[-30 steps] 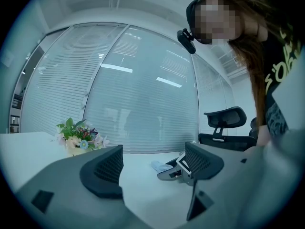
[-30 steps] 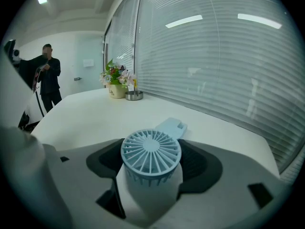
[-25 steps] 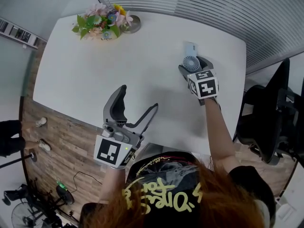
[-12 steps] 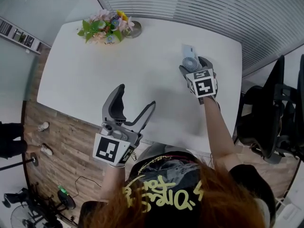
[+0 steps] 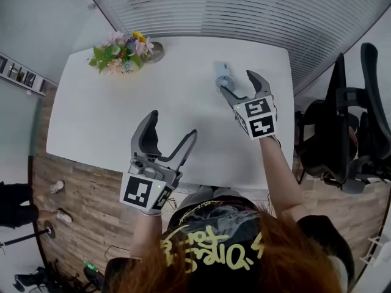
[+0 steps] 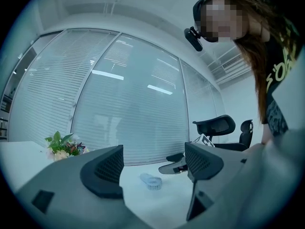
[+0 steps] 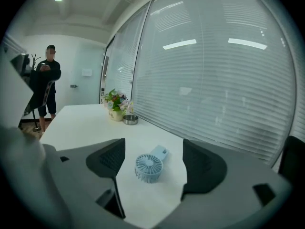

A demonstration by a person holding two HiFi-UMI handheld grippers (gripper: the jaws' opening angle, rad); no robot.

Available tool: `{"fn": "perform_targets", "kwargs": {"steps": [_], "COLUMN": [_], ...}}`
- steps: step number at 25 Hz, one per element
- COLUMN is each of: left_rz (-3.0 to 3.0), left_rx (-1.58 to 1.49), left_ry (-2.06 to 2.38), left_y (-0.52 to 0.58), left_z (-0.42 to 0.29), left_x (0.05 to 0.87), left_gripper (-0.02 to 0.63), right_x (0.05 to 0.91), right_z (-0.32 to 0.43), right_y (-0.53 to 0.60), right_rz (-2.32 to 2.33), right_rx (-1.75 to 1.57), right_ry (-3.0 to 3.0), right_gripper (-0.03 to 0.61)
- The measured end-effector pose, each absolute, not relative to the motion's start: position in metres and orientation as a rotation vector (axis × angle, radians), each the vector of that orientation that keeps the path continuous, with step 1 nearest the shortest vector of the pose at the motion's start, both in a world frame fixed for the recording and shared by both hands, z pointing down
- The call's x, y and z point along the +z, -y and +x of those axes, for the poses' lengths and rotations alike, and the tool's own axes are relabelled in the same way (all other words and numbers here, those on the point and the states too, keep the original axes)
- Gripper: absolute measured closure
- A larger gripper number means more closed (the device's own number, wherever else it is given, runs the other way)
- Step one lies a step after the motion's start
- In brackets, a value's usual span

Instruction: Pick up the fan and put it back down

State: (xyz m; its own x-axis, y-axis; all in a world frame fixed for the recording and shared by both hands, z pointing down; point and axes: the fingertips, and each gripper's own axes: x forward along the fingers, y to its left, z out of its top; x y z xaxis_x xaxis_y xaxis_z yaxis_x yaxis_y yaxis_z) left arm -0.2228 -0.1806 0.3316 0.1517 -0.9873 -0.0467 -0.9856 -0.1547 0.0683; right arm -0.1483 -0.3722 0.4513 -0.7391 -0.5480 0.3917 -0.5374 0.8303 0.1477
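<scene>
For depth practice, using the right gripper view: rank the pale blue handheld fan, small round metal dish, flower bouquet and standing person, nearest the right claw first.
1. Pale blue handheld fan, just ahead.
2. Small round metal dish, farther back, left.
3. Flower bouquet, just behind the dish.
4. Standing person, far left background.

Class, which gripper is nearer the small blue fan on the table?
Right. The right gripper hangs open just behind the fan, not touching it. The left gripper, open, hovers at the near edge of the table, farther back and left of the fan.
</scene>
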Motion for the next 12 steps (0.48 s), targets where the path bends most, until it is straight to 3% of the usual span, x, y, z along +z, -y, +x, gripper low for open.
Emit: {"fn": "perform_targets", "kwargs": {"steps": [12], "left_rz": [2.554], "left_rx": [-0.188], "left_ry": [1.915], "left_y": [0.202], "left_z": [-0.181], "left_x": [0.298], "left_gripper": [0.216], "right_x": [0.356], "right_z": [-0.081], "right_y": [0.333], "right_rz": [0.98], "right_rx": [-0.128], "right_ry": [2.753], "right_gripper": [0.219]}}
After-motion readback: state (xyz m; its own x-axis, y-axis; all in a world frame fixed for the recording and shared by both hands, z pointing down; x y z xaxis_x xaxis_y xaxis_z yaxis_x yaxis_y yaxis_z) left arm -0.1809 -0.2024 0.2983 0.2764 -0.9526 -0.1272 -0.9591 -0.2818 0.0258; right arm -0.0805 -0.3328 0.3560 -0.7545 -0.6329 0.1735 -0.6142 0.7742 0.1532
